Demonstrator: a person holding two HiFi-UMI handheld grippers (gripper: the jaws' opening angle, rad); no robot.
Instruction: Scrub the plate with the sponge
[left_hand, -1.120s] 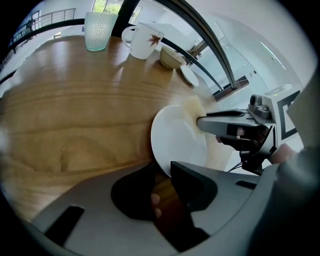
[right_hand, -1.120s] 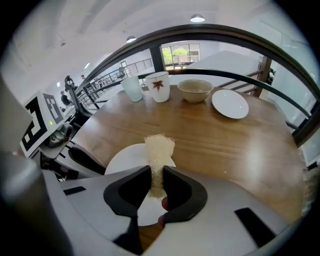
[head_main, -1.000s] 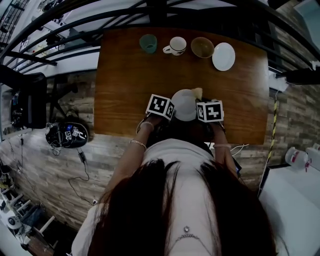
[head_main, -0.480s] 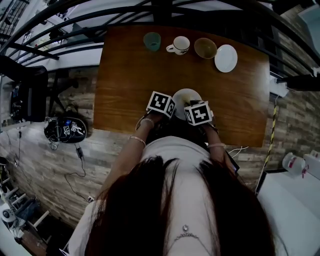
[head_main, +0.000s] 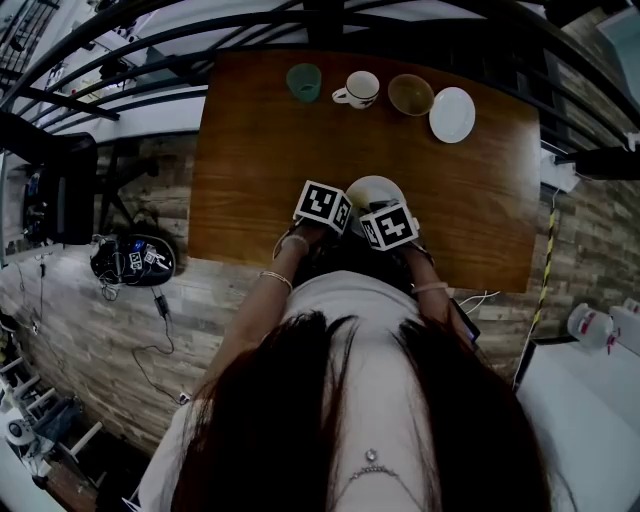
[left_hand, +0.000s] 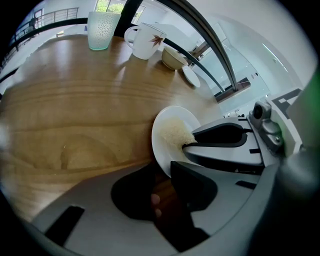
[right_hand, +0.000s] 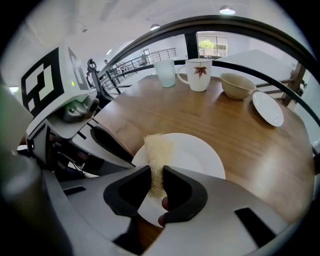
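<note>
A white plate (right_hand: 192, 155) rests tilted near the table's front edge, also visible as plate (head_main: 375, 189) in the head view. My left gripper (left_hand: 163, 172) is shut on the plate's (left_hand: 165, 145) near rim. A pale yellow sponge (right_hand: 156, 157) is pinched in my right gripper (right_hand: 156, 184), and its free end lies flat on the plate's face. In the left gripper view the sponge (left_hand: 175, 134) presses on the plate's middle. The two marker cubes (head_main: 322, 207) (head_main: 388, 226) sit side by side over the plate's near half and hide the jaws in the head view.
Along the wooden table's (head_main: 250, 170) far edge stand a teal cup (head_main: 303, 81), a white mug (head_main: 359, 90), a tan bowl (head_main: 410, 95) and a small white saucer (head_main: 452, 115). A black bag (head_main: 132, 262) lies on the floor to the left.
My right gripper has slid left with the sponge across the plate, toward the left gripper, and rolled somewhat. The left gripper and plate have stayed put.
</note>
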